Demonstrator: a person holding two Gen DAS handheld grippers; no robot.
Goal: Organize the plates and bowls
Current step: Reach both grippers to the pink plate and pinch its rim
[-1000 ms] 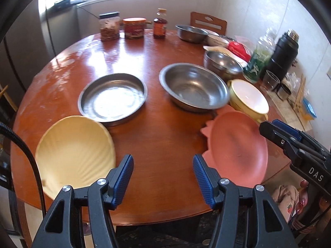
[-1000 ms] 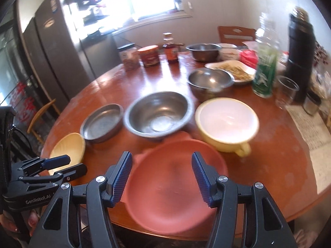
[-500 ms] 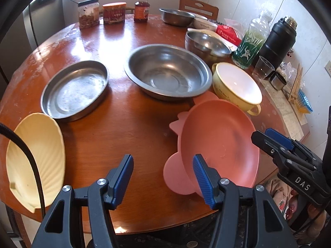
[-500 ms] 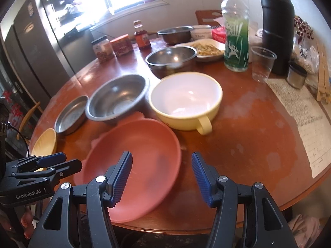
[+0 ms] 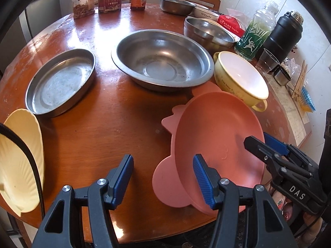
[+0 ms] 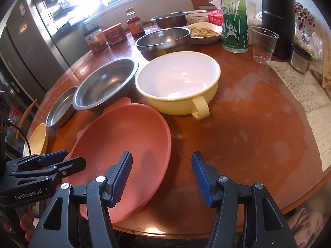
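Round reddish-brown wooden table (image 5: pixel 128 111) w/ dishes spread over it. Left gripper (image 5: pixel 162 177) hangs over the near edge, jaws apart w/ nothing between; its right pad sits in front of the near rim of the pink plastic plate w/ lobed tabs (image 5: pixel 217 142), contact can't be told. Right gripper (image 6: pixel 161 175) also gapes empty: left pad above the pink plate's right half, right pad above bare wood. Behind the pink plate: big shallow steel bowl (image 5: pixel 163 57), its rim just beside the plate's far tab. To the right, pale yellow handled bowl w/ white inside (image 6: pixel 178 80), close to plate and steel bowl. Flat round steel pan (image 5: pixel 60 80) left of the big bowl, apart from it. Cream shell-shaped dish (image 5: pixel 20 161) at table's left edge. Smaller steel bowl (image 6: pixel 163 39) farther back, near green-label clear bottle (image 6: pixel 233 20), black thermos (image 5: pixel 283 35) and clear plastic cup (image 6: pixel 262 43).
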